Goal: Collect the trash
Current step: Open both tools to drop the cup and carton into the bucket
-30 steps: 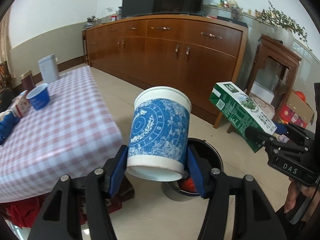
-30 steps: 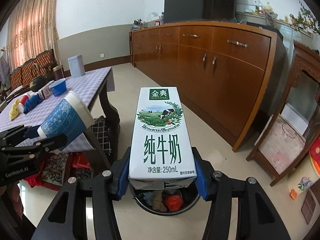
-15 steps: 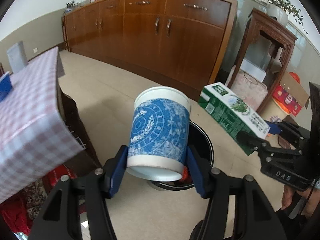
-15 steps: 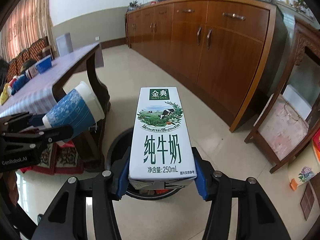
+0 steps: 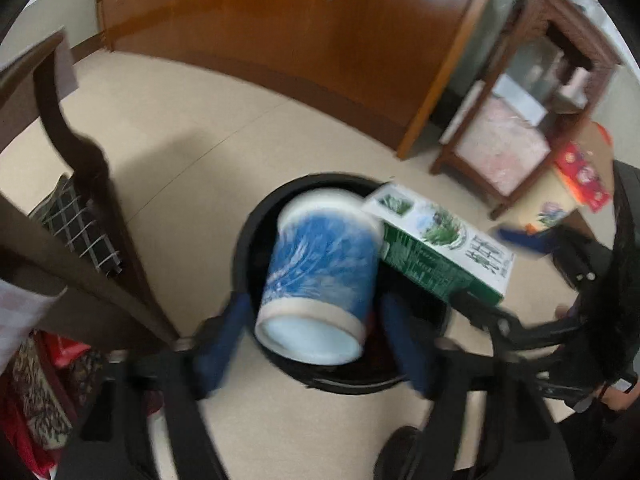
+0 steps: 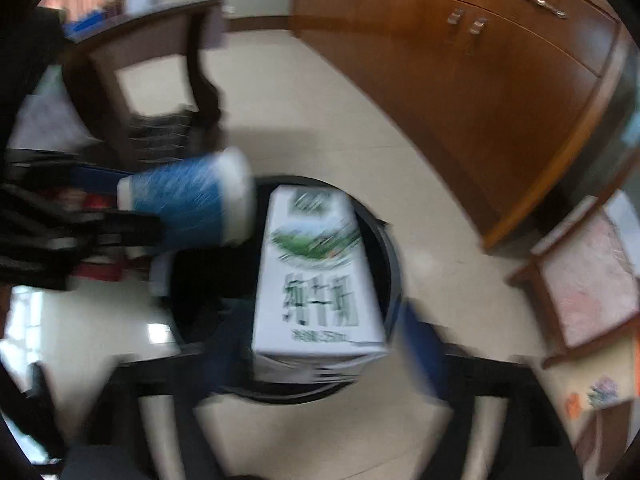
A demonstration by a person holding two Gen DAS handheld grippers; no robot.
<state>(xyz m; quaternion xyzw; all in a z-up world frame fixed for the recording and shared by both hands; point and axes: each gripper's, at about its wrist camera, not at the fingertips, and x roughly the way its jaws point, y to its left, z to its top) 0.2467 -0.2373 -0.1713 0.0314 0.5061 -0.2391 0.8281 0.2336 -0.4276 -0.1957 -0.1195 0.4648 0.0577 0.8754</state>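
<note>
Nearest the lens, the left gripper (image 5: 316,344) has just been spreading its jaws, and its blue pads now stand clear on both sides of the blue-and-white paper cup (image 5: 320,280), which sits between them unpressed, base toward the camera, over the mouth of the black round trash bin (image 5: 256,232). The right gripper (image 6: 320,356) has likewise just been opening; the white-and-green milk carton (image 6: 316,280) lies between its parted pads, also above the bin. The main risk, as I judge it, is collision: the cup's rim and the carton's top corner appear almost touching in the left view, so one could knock the other onto the bin's hard rim and out onto the smooth beige tiled floor (image 5: 192,152). The cup is a light tapered cylinder that would roll; the carton is a slick, sharp-edged box. Beyond stand a dark table leg (image 5: 80,152) and a glossy wooden sideboard (image 5: 320,40).
</note>
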